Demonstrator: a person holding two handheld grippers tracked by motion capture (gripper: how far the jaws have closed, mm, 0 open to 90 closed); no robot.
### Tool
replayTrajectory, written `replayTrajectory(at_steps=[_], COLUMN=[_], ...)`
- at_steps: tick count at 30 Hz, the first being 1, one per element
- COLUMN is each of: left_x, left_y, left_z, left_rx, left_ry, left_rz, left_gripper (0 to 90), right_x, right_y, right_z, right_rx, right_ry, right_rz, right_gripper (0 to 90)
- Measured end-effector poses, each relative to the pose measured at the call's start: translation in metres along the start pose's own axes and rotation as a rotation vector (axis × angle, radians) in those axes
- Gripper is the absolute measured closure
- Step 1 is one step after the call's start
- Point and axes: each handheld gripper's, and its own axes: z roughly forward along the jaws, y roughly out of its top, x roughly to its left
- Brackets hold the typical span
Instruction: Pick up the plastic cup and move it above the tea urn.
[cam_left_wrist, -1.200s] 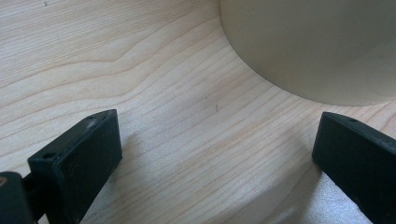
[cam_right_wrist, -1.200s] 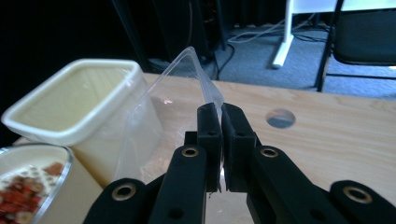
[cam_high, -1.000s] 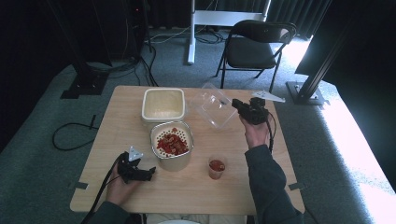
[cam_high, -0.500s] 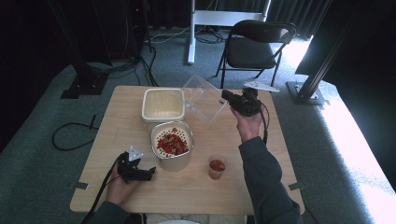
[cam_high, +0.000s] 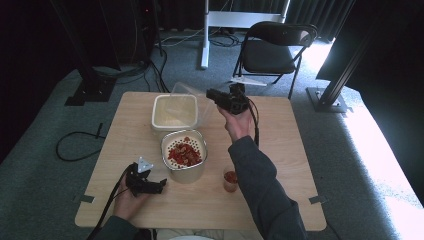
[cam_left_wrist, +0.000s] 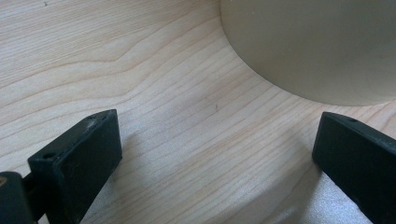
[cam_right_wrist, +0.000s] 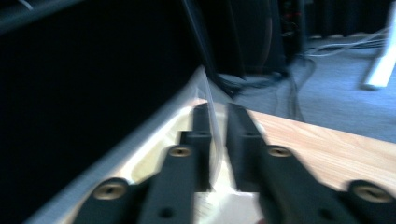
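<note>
High view – table (cam_high: 300, 165): pale wood, a person's forearms coming in from the near edge.
High view – right gripper (cam_high: 212, 95): raised over the far part of the table, a clear plastic lid (cam_high: 187, 97) at its tip, tilted over the square cream container (cam_high: 175, 111).
High view – square cream container: open, at the far middle of the table.
High view – round tub (cam_high: 184, 155): just in front of the square container, filled with red and brown pieces.
High view – small cup (cam_high: 230, 180): red contents, near the tub's right side, beside the right sleeve.
High view – left gripper (cam_high: 157, 185): low on the table near the front edge, jaws pointing at the round tub.
Left gripper view – jaws: spread wide, nothing between them but bare wood; the round tub's (cam_left_wrist: 317, 46) cream wall curves just ahead – its contents hidden from here.
Right gripper view – jaws: narrow gap that has just been widening, the clear lid's (cam_right_wrist: 208, 102) thin edge between them; blurred, so contact cannot be told.
Right gripper view – square container's (cam_right_wrist: 154, 140) pale rim below the jaws.
</note>
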Motion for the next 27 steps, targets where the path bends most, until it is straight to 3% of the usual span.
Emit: replayTrajectory(at_steps=[3,11,18,27], left_x=[0.0,0.0,0.0,0.0], left_y=[0.0,0.0,0.0,0.001], left_z=[0.0,0.0,0.0,0.001], left_rx=[-0.001,-0.001,-0.002,0.0], left_ry=[0.001,-0.001,0.0,0.003], left_rz=[0.0,-0.002,-0.001,-0.001], left_gripper=[2.0,2.0,2.0,2.0], right_x=[-0.002,-0.015,-0.034,-0.049], right_y=[-0.001,-0.014,-0.039,-0.072], right_z=[-0.007,-0.019,-0.04,-0.056], right_rx=[-0.016,0.043,0.12,0.19], right_ry=[-0.013,-0.061,-0.068,-0.071], right_rz=[-0.025,-0.077,-0.119,-0.119], right_gripper=[68.5,62.8,53.5,49.1])
